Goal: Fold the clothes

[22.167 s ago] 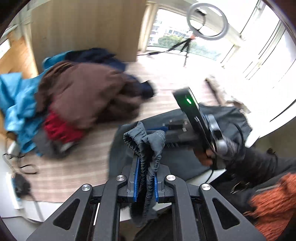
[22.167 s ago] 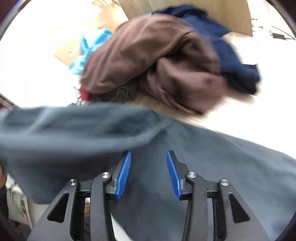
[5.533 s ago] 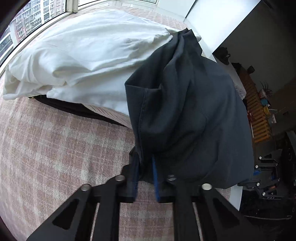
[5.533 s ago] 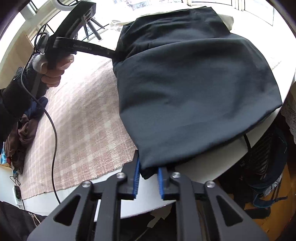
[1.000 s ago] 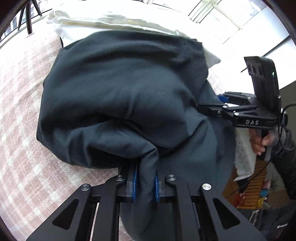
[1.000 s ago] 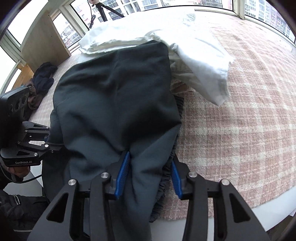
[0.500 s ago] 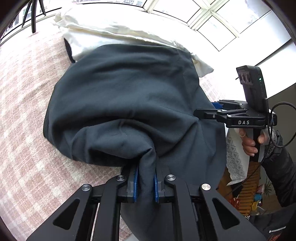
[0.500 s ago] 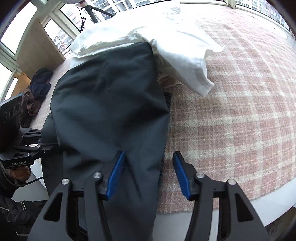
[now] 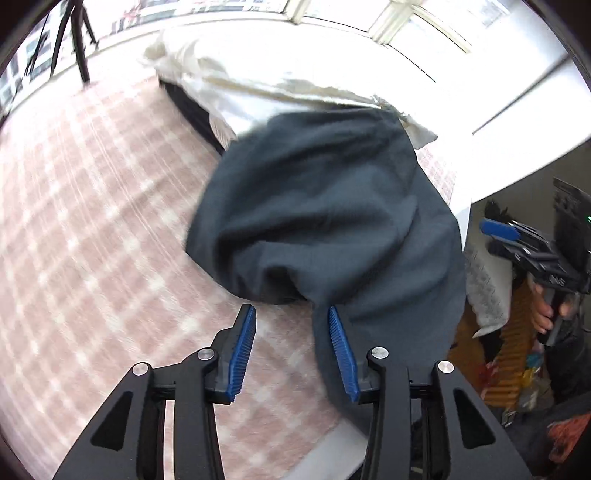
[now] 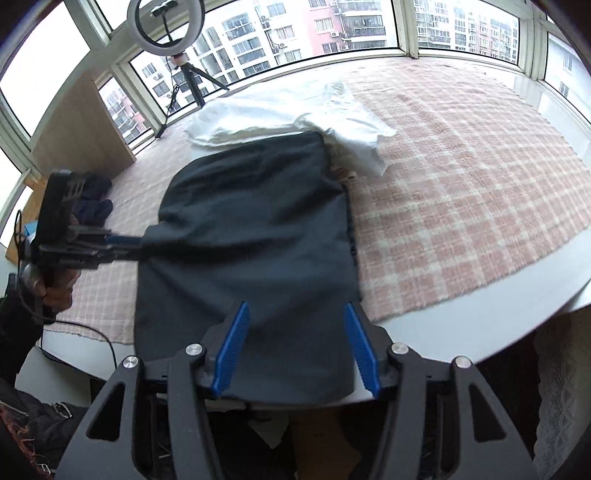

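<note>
A dark grey garment (image 10: pixel 251 221) lies folded on the pink plaid cloth, its near end hanging over the table's edge. My left gripper (image 9: pixel 291 312) is opening; its blue pads stand apart and press on nothing. A bunched fold of the garment (image 9: pixel 332 221) drops just beside the right-hand pad. In the right wrist view the left gripper (image 10: pixel 135 242) sits at the garment's left corner. My right gripper (image 10: pixel 295 306) is open above the garment's near end, nothing pinched. A hand holds the right gripper (image 9: pixel 517 236) off the table's side.
A white garment (image 10: pixel 295 110) lies crumpled behind the dark one, partly under it. The pink plaid cloth (image 10: pixel 461 184) covers the white table (image 10: pixel 498 306). A ring light on a tripod (image 10: pixel 166 22), a wooden cabinet (image 10: pixel 81 129) and a dark clothes pile (image 10: pixel 92 199) stand far left.
The left jaws, shut on a fold of the dark garment half a second ago, now stand apart with the fold let go. The right gripper has drawn back toward the table's edge.
</note>
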`<state>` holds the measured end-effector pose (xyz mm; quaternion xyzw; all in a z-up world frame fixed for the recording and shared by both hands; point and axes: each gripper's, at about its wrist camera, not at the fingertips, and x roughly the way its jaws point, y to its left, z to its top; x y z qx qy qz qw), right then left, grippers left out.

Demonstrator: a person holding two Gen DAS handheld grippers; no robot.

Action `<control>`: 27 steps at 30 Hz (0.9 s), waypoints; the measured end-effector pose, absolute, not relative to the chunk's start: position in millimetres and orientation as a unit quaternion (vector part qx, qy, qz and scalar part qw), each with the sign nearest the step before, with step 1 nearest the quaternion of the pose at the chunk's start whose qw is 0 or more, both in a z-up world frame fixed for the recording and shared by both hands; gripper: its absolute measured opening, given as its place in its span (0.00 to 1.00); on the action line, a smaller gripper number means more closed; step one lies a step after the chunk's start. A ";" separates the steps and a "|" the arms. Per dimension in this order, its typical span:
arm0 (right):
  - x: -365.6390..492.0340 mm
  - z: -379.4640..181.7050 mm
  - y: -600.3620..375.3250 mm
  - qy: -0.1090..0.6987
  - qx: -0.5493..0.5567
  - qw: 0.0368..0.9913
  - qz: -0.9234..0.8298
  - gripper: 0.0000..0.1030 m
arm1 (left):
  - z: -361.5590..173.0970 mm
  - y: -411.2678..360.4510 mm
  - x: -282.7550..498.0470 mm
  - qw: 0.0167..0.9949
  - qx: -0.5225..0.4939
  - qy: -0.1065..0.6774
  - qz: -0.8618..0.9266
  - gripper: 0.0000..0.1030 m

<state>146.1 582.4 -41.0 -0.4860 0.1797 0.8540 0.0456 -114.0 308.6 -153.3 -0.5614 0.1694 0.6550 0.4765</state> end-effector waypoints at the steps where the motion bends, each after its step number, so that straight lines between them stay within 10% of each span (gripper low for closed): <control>1: 145.2 -36.8 561.1 0.180 -0.490 0.051 0.852 0.52 | -152.4 316.7 -113.3 0.481 -0.559 0.185 0.650 0.39; 18: 147.7 -115.9 373.2 0.250 -0.519 0.150 0.803 0.52 | -193.0 340.6 -169.8 0.611 -0.444 0.345 0.558 0.39; 20: 139.2 -122.3 367.1 0.247 -0.520 0.171 0.800 0.52 | -189.9 345.2 -169.2 0.629 -0.436 0.340 0.546 0.35; 22: 130.2 -127.3 362.3 0.235 -0.521 0.191 0.798 0.51 | -184.4 347.5 -168.2 0.648 -0.429 0.337 0.531 0.07; 24: 126.0 -128.6 360.8 0.228 -0.522 0.208 0.795 0.45 | -176.8 348.0 -163.3 0.661 -0.411 0.346 0.523 0.06; 26: 125.9 -126.0 362.2 0.231 -0.519 0.210 0.796 0.08 | -167.4 346.2 -160.0 0.671 -0.390 0.361 0.517 0.05; 27: 126.5 -123.8 363.5 0.233 -0.518 0.207 0.796 0.08 | -160.9 343.0 -161.1 0.674 -0.381 0.371 0.513 0.04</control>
